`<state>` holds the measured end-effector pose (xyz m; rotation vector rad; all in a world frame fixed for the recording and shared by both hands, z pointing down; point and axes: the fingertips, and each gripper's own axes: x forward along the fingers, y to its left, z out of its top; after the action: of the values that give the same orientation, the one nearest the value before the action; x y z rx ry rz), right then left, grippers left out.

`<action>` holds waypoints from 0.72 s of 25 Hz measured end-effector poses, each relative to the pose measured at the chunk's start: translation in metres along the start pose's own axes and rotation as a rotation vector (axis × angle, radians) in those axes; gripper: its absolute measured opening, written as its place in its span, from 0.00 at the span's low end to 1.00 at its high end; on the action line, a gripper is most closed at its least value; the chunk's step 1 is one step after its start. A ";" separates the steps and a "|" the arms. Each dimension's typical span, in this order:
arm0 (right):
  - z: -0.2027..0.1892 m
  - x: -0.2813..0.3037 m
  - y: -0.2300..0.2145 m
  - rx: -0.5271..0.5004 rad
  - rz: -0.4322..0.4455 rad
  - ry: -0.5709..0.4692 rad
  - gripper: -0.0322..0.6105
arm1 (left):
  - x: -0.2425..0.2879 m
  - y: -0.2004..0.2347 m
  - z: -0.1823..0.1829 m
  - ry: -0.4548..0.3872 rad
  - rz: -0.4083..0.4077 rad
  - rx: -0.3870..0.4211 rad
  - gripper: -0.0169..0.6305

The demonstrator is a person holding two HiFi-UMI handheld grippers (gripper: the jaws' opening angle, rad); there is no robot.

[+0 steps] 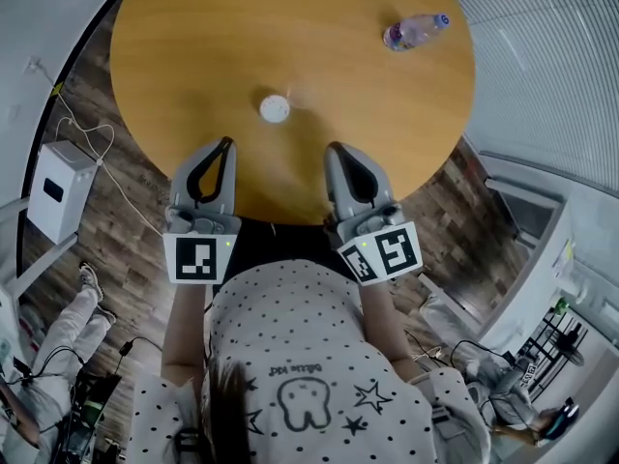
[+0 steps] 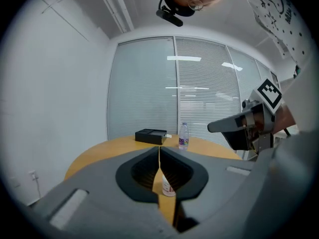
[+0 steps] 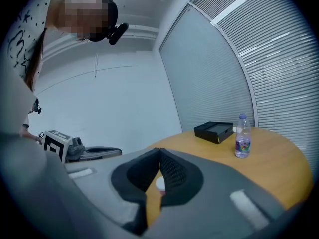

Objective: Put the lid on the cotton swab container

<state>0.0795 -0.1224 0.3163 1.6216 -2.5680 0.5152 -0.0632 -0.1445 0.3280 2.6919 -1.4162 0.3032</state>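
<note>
A small white round cotton swab container (image 1: pixel 275 109) stands upright on the round wooden table (image 1: pixel 174 37), a little beyond both grippers. Its top shows as a white disc; I cannot tell a separate lid. My left gripper (image 1: pixel 226 144) is over the table's near edge, left of the container, shut with nothing in it. My right gripper (image 1: pixel 336 148) is level with it on the right, also shut and holding nothing. In the left gripper view the container (image 2: pixel 168 185) shows low behind the shut left gripper (image 2: pixel 159 148). In the right gripper view the container (image 3: pixel 160 184) peeks out below the shut right gripper (image 3: pixel 159 151).
A clear water bottle (image 1: pixel 414 31) lies at the table's far right, and a black box (image 2: pixel 150 136) sits at the far edge. On the floor to the left stands a white box (image 1: pixel 56 188) with cables. Glass walls with blinds ring the room.
</note>
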 end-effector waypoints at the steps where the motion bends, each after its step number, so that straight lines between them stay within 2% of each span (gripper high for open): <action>1: 0.000 0.000 -0.003 -0.002 -0.003 0.000 0.06 | 0.002 -0.001 -0.003 0.015 -0.005 0.012 0.05; 4: -0.002 0.004 -0.014 -0.002 -0.018 0.004 0.06 | 0.011 -0.002 -0.010 0.042 -0.040 0.049 0.05; 5: -0.003 0.006 -0.018 0.001 -0.023 0.004 0.06 | 0.015 -0.003 -0.014 0.051 -0.054 0.060 0.08; 6: -0.003 0.008 -0.023 0.005 -0.027 0.005 0.06 | 0.020 -0.004 -0.019 0.062 -0.069 0.065 0.18; 7: -0.004 0.011 -0.028 0.010 -0.030 0.005 0.06 | 0.025 -0.006 -0.024 0.074 -0.083 0.064 0.20; 9: -0.007 0.018 -0.037 0.018 -0.031 0.008 0.06 | 0.035 -0.009 -0.035 0.090 -0.110 0.059 0.22; 11: -0.012 0.026 -0.043 0.025 -0.028 0.018 0.15 | 0.043 -0.012 -0.046 0.102 -0.135 0.061 0.22; 18: -0.048 0.054 -0.061 0.057 -0.028 0.085 0.15 | 0.068 -0.019 -0.092 0.171 -0.198 0.039 0.27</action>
<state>0.1039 -0.1777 0.3889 1.6138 -2.4881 0.6459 -0.0224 -0.1736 0.4326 2.7317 -1.1005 0.5337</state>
